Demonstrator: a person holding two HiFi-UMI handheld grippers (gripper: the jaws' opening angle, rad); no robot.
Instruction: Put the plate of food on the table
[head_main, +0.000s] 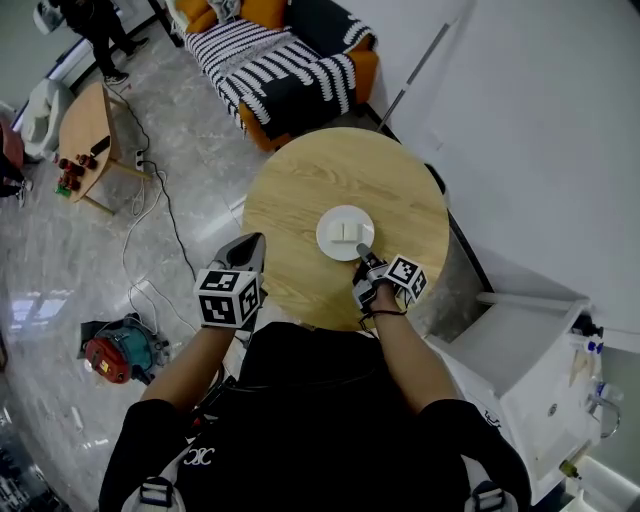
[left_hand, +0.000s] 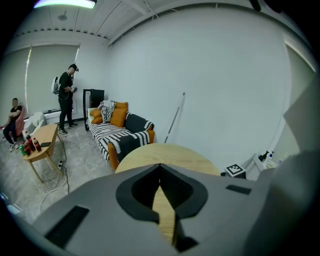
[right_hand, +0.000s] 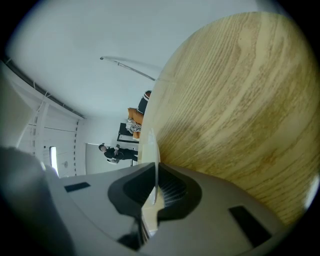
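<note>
A round wooden table (head_main: 300, 200) is seen, and over its middle, toward the near edge, a round white plate (head_main: 332, 240) is held about level; whether it rests on the wood cannot be told. Two pale food pieces (head_main: 347, 231) are carried side by side on it. Its near rim is pinched by the right gripper (head_main: 366, 252). At the table's near-left edge the left gripper (head_main: 250, 245) is kept closed and empty.
</note>
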